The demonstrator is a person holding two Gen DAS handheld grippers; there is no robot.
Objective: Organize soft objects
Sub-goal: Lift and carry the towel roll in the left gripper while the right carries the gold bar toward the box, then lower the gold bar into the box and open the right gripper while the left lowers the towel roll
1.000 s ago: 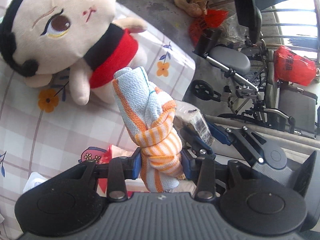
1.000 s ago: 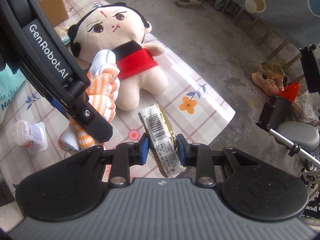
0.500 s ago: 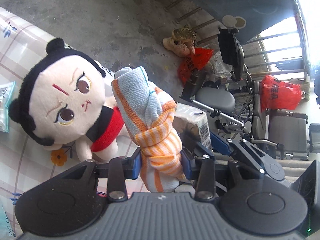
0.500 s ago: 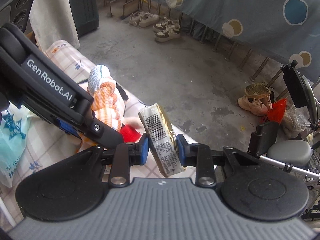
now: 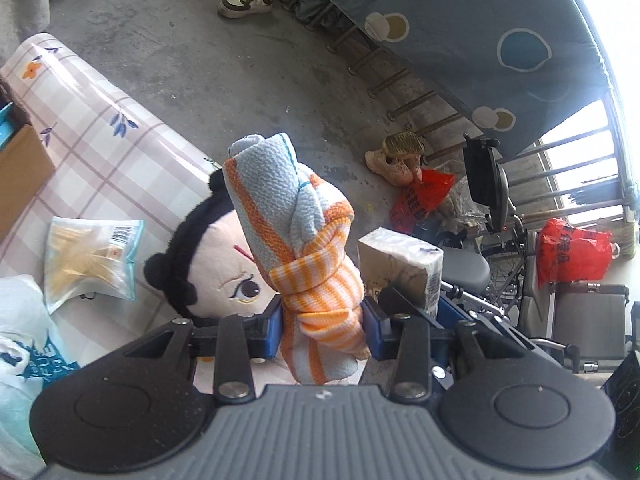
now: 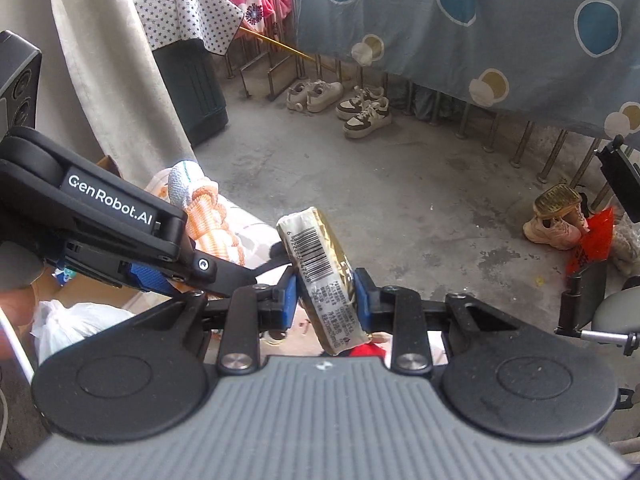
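Observation:
My left gripper [image 5: 322,312] is shut on a knotted towel [image 5: 296,232] of pale blue with orange stripes, which stands upright between the blue pads. Behind it a plush doll [image 5: 224,276] with black hair lies on the checked tablecloth [image 5: 100,152], mostly hidden. My right gripper [image 6: 326,296] is shut on a gold and white wrapped packet [image 6: 320,268] with a barcode. That packet [image 5: 404,264] also shows just right of the towel in the left wrist view. The towel [image 6: 200,216] appears at left in the right wrist view. Both grippers hang above the table's near edge.
A clear snack bag [image 5: 88,256], a cardboard box [image 5: 20,168] and a white plastic bag [image 5: 20,320] lie on the table. Beyond is concrete floor [image 6: 360,184] with shoes [image 6: 364,114], a wheelchair [image 5: 500,240], red bags [image 5: 572,256] and a hanging dotted sheet [image 6: 480,20].
Both grippers have risen and tipped upward, each keeping its hold. The doll and table have slid down and left in view; the floor, shoes and hanging sheet have come into sight.

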